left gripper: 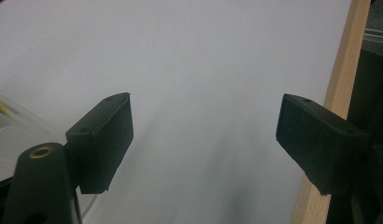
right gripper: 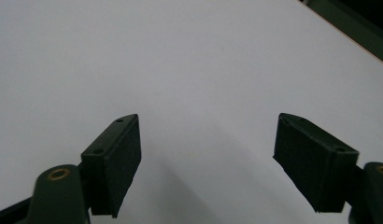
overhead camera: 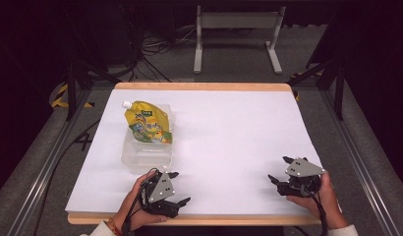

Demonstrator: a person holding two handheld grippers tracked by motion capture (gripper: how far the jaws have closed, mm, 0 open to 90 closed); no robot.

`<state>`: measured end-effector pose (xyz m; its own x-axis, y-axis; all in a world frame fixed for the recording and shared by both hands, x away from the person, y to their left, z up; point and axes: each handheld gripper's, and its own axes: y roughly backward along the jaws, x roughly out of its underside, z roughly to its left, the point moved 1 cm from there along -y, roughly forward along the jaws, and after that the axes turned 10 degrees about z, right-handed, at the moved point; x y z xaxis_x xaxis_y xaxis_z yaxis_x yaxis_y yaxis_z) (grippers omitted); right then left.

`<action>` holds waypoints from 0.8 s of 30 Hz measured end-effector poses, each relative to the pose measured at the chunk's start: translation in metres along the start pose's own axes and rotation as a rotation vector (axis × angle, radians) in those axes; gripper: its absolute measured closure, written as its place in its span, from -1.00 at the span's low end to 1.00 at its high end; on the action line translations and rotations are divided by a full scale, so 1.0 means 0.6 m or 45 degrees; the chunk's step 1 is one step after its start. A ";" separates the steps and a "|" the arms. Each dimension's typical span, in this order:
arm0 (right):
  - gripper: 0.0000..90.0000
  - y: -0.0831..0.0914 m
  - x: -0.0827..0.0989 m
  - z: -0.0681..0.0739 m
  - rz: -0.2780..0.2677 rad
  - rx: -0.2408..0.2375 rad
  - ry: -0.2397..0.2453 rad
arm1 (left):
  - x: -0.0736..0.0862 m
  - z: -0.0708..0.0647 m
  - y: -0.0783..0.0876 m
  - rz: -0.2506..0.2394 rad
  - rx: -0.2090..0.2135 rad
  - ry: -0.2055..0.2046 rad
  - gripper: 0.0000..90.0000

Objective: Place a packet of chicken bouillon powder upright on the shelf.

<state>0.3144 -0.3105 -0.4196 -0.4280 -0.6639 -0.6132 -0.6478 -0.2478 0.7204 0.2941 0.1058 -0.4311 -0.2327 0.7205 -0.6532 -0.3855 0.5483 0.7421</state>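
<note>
Two hands come in from the bottom edge, and their arms are cut off there. Left gripper (overhead camera: 176,187) sits by the near edge of the white surface (overhead camera: 229,132), its black fingers (left gripper: 103,140) spread wide with nothing between them. Right gripper (overhead camera: 280,169) sits near the right edge, its fingers (right gripper: 115,161) spread wide too. Just past the left hand (overhead camera: 135,201) stands a clear box (overhead camera: 145,152). It is hard to see through. A yellow pouch (overhead camera: 149,123) with a white cap leans inside it. Its words are too small to read.
</note>
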 end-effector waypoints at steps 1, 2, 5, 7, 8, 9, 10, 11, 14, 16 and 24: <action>-0.49 0.001 0.004 -0.001 0.002 0.000 -0.007 | 0.001 0.000 -0.004 0.015 -0.002 0.000 -0.58; -0.50 0.003 0.010 -0.003 0.003 0.005 -0.014 | 0.002 0.000 -0.006 0.021 -0.004 0.002 -0.59; -0.52 0.006 0.022 -0.006 -0.001 0.012 -0.044 | 0.004 0.000 -0.014 0.033 0.013 0.007 -0.60; -0.53 0.008 0.032 -0.008 -0.005 0.013 -0.070 | 0.004 0.000 -0.017 0.047 0.014 0.004 -0.60; -0.53 0.007 0.037 -0.008 -0.005 0.014 -0.075 | 0.005 0.000 -0.018 0.047 0.016 0.004 -0.60; -0.54 0.007 0.042 -0.008 -0.002 0.013 -0.085 | 0.005 0.000 -0.019 0.051 0.021 0.006 -0.60; -0.54 0.007 0.047 -0.007 0.004 0.015 -0.090 | 0.005 -0.001 -0.021 0.053 0.029 0.005 -0.60; -0.55 0.006 0.052 -0.007 0.014 0.018 -0.094 | 0.005 -0.001 -0.021 0.057 0.030 0.002 -0.60; -0.55 0.007 0.065 -0.006 0.024 0.018 -0.118 | 0.004 -0.001 -0.025 0.063 0.037 0.003 -0.60; -0.56 0.009 0.072 -0.004 0.024 0.018 -0.132 | 0.003 -0.001 -0.029 0.068 0.046 -0.006 -0.60; -0.58 0.019 0.095 -0.003 0.018 0.002 -0.193 | -0.001 -0.003 -0.038 0.088 0.071 -0.026 -0.60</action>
<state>0.2839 -0.3520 -0.4459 -0.5272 -0.5535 -0.6448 -0.6419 -0.2378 0.7290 0.3013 0.0920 -0.4478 -0.2385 0.7656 -0.5975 -0.3185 0.5196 0.7928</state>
